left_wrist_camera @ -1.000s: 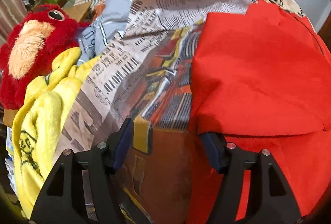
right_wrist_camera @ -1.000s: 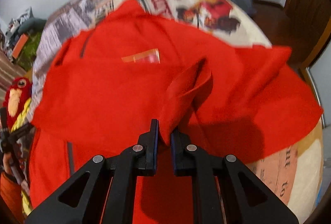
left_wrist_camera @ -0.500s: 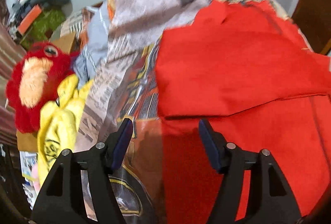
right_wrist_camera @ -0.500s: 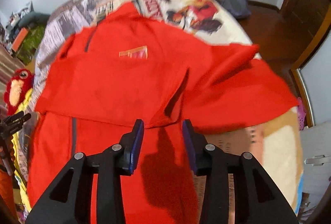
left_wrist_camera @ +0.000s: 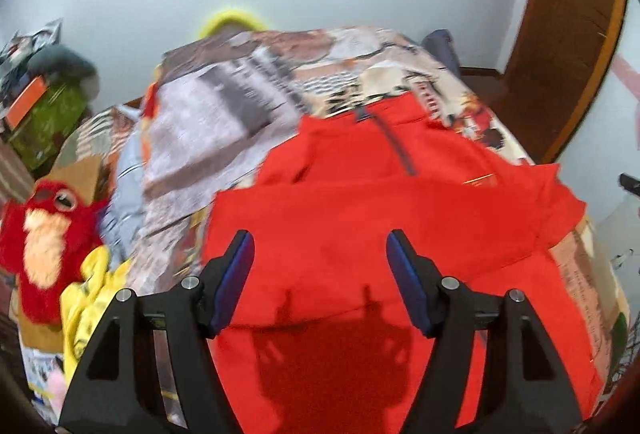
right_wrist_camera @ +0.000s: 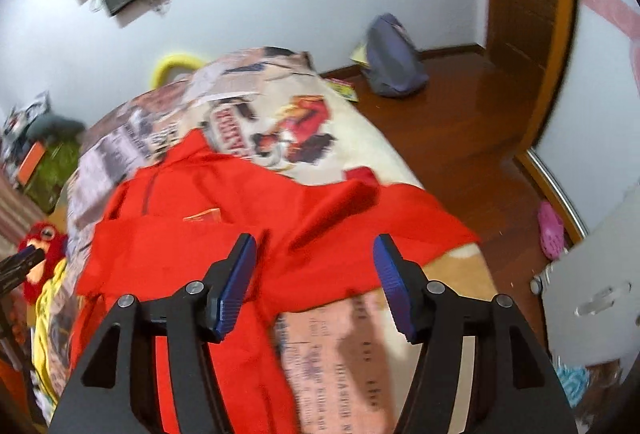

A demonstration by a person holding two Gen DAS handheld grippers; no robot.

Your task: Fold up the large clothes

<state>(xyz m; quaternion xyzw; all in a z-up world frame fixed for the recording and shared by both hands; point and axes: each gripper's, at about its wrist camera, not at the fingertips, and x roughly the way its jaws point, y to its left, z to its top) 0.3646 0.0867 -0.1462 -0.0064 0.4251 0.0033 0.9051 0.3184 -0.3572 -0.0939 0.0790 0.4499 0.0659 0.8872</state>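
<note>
The red jacket (left_wrist_camera: 360, 201) lies spread on the bed's printed cover (left_wrist_camera: 240, 105), collar and zip at the far end, and that collar is my landmark. From it, the left side looks already folded in over the chest, with a straight edge running down towards me; on the other side of the collar a sleeve (right_wrist_camera: 384, 218) sprawls out loose towards the bed's edge. My left gripper (left_wrist_camera: 320, 266) hangs above the body of the jacket, fingers spread wide with nothing between them. My right gripper (right_wrist_camera: 316, 266) is just as wide and just as empty, poised over the cloth below the collar with that loose sleeve just beyond it. I'd say I'm between folds here. Next I need the right tongs down on the sleeve's outer edge, a clean pinch, then carry it across towards the zip. A red plush bird (left_wrist_camera: 44, 234) sits off left of the collar, well clear.
</note>
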